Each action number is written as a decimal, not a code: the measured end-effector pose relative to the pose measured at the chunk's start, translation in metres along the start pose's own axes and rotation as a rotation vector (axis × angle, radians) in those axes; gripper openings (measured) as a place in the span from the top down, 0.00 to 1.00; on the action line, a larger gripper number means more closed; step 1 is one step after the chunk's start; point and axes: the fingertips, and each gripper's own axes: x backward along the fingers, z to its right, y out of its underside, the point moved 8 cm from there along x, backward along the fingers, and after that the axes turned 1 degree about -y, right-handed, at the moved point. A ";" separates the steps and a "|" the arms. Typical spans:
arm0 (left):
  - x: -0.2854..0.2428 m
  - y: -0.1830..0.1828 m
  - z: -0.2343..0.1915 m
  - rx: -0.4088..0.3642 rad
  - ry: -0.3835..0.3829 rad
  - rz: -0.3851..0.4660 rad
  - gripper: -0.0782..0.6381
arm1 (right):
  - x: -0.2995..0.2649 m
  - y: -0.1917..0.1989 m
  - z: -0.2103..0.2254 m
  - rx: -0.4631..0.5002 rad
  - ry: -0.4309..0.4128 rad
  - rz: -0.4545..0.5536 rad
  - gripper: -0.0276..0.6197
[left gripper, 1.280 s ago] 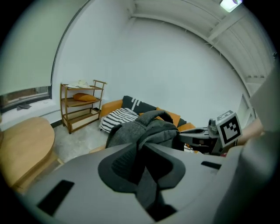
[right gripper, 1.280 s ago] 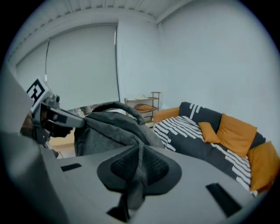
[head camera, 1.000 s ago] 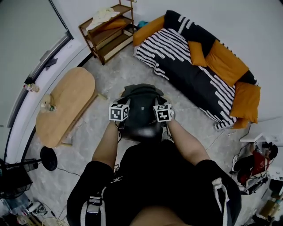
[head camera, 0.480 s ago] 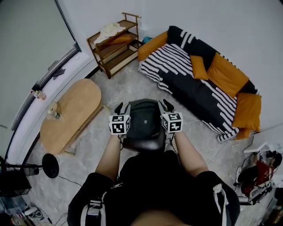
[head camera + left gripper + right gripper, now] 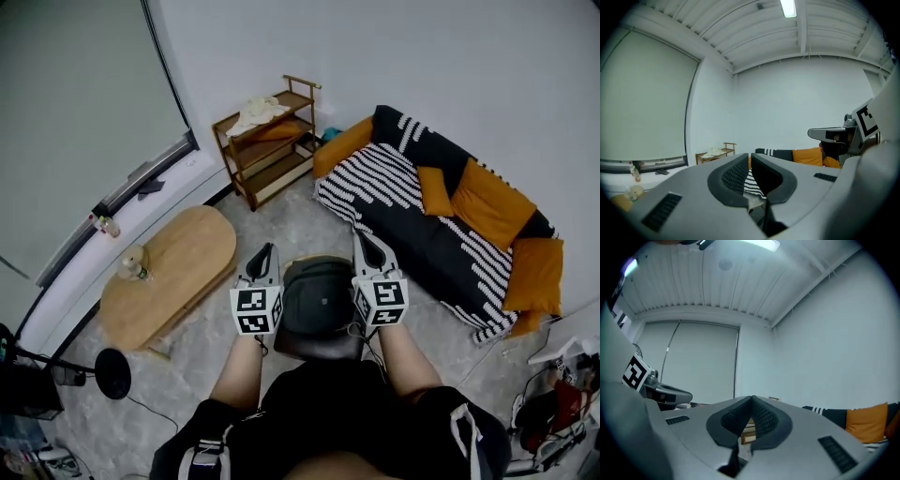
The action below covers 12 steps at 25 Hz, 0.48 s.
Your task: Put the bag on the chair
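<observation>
A dark grey bag (image 5: pixel 319 298) rests on the brown seat of a chair (image 5: pixel 317 350) right in front of the person. My left gripper (image 5: pixel 266 253) is raised just left of the bag, its jaws closing tip to tip with nothing between them. At the bag's right, my right gripper (image 5: pixel 367 240) is lifted the same way, its jaws also closing together and empty. In the left gripper view the jaws (image 5: pixel 749 161) point at the sofa and the far wall. The right gripper (image 5: pixel 752 401) points toward the window wall.
An oval wooden table (image 5: pixel 178 267) with a bottle (image 5: pixel 134 265) stands to the left. A wooden shelf (image 5: pixel 270 142) stands at the back wall. A striped sofa (image 5: pixel 412 211) with orange cushions fills the right. A black round stand base (image 5: pixel 111 373) lies near left.
Both grippers were at the bag's sides, let go with jaws spread, then rose off it and shut. The bag stays on the chair.
</observation>
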 end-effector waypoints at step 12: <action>0.018 -0.002 -0.002 -0.001 0.022 -0.007 0.84 | 0.017 -0.001 -0.010 -0.057 0.011 -0.024 0.94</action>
